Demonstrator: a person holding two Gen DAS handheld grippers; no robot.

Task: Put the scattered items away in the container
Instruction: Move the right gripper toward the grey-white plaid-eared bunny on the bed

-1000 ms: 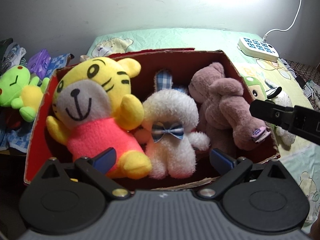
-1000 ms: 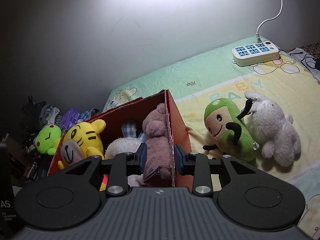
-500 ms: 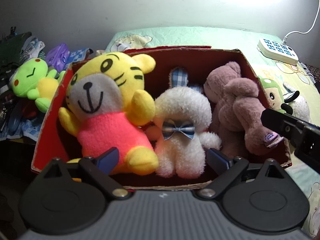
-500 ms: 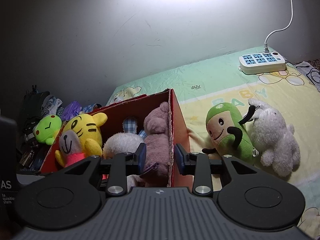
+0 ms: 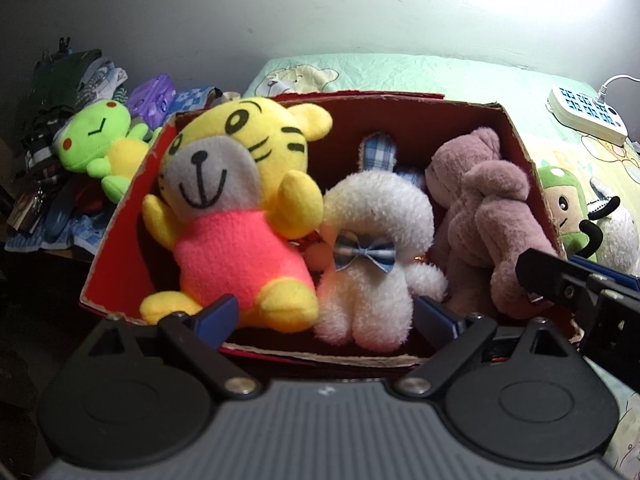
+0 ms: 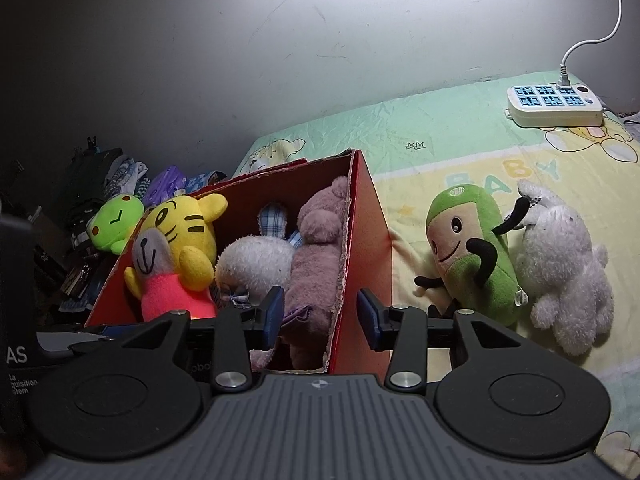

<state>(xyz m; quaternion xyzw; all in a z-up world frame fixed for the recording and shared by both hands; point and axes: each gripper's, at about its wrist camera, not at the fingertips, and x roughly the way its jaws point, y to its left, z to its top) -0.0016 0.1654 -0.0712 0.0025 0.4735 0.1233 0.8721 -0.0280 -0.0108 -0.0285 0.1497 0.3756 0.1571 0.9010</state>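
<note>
My box (image 5: 520,148) is packed wall to wall; open bed (image 6: 440,148) lies beyond the green plush (image 6: 472,256), power strip (image 6: 554,106) far back.

A home bedroom: a bed with a cartoon "BABY" sheet (image 6: 460,152), a power strip (image 6: 554,106) at two o'clock, heaped clothes (image 5: 80,80) at ten o'clock.

The red box (image 5: 516,148) is matt cardboard with raw, frayed edges. Inside, the yellow tiger (image 5: 236,200) is smooth fleece, the white rabbit (image 5: 376,240) curly pile, the mauve bear (image 5: 484,216) soft plush. At three o'clock the green plush (image 6: 472,248) lies on a creased cotton sheet (image 6: 400,136). The power strip (image 6: 554,106) is glossy plastic.
</note>
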